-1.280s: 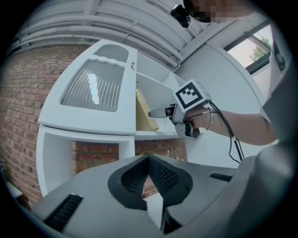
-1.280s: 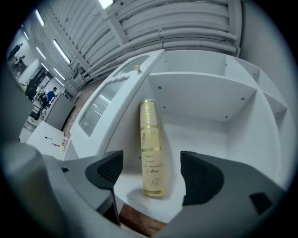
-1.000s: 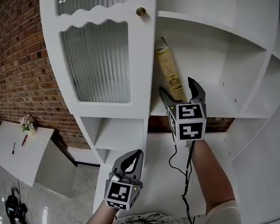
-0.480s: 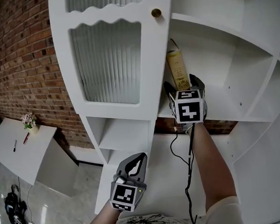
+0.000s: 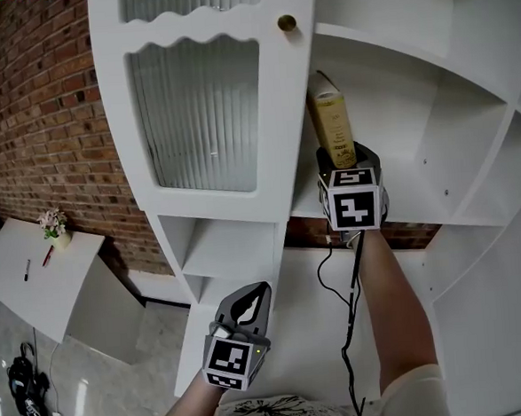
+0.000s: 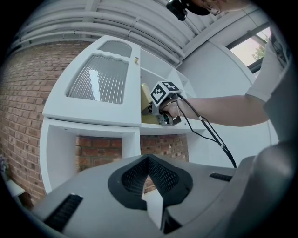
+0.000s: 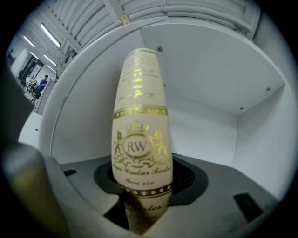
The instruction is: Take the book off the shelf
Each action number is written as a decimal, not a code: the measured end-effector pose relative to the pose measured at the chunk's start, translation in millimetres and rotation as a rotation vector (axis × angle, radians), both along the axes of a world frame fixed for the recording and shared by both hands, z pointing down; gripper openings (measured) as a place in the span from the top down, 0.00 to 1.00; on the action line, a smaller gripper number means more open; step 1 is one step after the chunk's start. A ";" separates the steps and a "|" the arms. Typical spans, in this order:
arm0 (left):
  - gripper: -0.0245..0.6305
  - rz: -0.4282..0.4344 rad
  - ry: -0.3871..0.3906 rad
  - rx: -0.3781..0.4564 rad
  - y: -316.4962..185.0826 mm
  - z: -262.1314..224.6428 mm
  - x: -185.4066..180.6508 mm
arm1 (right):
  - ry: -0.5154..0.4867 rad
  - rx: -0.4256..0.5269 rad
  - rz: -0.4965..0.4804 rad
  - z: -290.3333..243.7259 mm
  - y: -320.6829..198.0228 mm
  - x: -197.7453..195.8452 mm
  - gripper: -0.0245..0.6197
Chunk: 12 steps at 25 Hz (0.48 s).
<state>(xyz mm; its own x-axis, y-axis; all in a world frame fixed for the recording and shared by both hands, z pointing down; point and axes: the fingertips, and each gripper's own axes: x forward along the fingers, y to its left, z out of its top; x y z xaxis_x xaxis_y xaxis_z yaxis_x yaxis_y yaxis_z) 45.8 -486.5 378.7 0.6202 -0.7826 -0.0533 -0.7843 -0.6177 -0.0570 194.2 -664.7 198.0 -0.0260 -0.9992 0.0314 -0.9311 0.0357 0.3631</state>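
Note:
A cream book (image 5: 333,122) with gold lettering stands upright on the open white shelf (image 5: 419,183), just right of the cabinet door. My right gripper (image 5: 348,156) reaches level into the shelf and its jaws have just been closing on the lower end of the spine. In the right gripper view the book (image 7: 139,139) fills the gap of the right gripper (image 7: 142,204), and the pads press on it. My left gripper (image 5: 249,303) hangs low in front of the cabinet, shut, holding nothing. The left gripper view shows that left gripper (image 6: 151,186) below, with the book (image 6: 145,100) and right gripper (image 6: 163,114) far ahead.
A white cabinet door (image 5: 196,109) with ribbed glass and a brass knob (image 5: 287,22) stands left of the book. Shelf walls and dividers close in at the right. A brick wall (image 5: 31,103) and a low white table (image 5: 34,272) lie to the left. A cable (image 5: 352,312) trails from the right gripper.
The right gripper has moved in toward the book and its jaws have gone from wide apart to closed on the spine's lower end. The left gripper has stayed low.

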 end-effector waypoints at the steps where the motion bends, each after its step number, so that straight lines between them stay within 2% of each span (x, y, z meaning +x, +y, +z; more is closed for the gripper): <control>1: 0.94 -0.002 -0.001 -0.009 0.4 1.6 -0.7 | -0.007 0.005 0.001 -0.5 1.0 1.4 0.61; 7: 0.94 -0.036 -0.008 -0.035 2.4 8.0 -6.5 | -0.015 0.016 0.012 -0.4 9.9 10.4 0.62; 12: 0.94 -0.054 0.006 -0.029 7.7 3.7 -10.4 | -0.015 0.073 -0.003 -8.6 37.5 14.6 0.62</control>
<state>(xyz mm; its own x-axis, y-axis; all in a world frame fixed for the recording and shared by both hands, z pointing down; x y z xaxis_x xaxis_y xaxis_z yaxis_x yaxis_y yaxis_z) 35.4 -478.8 382.4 0.5771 -0.8159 -0.0342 -0.8166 -0.5761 -0.0349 208.8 -627.2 189.4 -0.0292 -0.9987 -0.0424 -0.9363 0.0124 0.3511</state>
